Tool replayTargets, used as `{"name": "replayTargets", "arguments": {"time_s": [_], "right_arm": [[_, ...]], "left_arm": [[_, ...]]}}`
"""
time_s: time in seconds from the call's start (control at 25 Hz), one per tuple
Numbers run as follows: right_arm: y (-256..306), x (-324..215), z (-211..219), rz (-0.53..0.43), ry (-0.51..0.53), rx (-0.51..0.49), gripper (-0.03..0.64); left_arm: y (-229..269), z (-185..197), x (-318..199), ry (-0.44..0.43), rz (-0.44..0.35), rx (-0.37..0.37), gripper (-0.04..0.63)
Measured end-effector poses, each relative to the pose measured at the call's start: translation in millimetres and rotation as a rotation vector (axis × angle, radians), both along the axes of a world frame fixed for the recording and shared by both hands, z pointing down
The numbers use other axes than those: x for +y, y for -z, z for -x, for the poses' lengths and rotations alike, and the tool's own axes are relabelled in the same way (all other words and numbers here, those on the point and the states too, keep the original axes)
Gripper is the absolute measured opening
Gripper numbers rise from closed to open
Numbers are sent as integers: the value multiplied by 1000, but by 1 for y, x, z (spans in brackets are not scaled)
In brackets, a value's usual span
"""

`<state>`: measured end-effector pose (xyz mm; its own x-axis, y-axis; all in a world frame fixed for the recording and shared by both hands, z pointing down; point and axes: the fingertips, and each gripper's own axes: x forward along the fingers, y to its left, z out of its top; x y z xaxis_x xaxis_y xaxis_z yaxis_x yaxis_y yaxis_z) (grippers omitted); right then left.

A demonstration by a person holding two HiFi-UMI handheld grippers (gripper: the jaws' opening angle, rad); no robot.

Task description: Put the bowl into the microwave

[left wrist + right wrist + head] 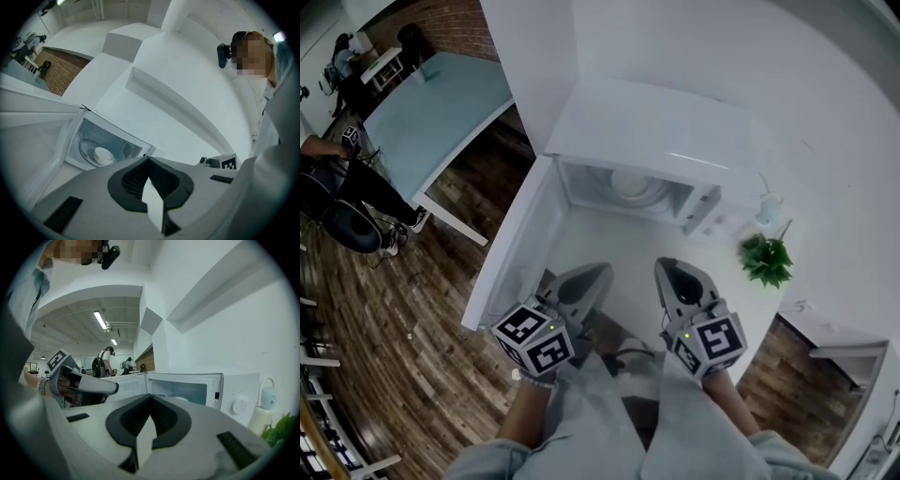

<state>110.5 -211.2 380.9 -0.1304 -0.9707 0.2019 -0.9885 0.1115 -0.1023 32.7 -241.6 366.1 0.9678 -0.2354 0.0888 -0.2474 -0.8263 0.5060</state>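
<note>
The white microwave [656, 127] stands on the white counter with its door [517, 246] swung open to the left. A white bowl [632, 186] sits inside on the turntable; the left gripper view shows this bowl [103, 155] in the cavity too. My left gripper [598, 273] and right gripper [667, 268] hover side by side in front of the open microwave, close to my body. Both are shut with nothing between the jaws. In the right gripper view the left gripper [80, 386] shows beside the microwave [187, 389].
A small green plant [767, 259] and a white bottle [769, 207] stand right of the microwave. A light blue table [431, 111] stands at the left over a wooden floor, with a seated person [342, 183] beyond it. A white wall rises behind the counter.
</note>
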Motion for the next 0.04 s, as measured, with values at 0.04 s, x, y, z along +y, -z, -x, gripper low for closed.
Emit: {"name": "replayTargets", "arguments": {"time_s": [0.04], "right_arm": [[0,0,-1,1,0,-1,2]], "left_arm": [[-1,-1,1,-2,0,-2,-2]]}}
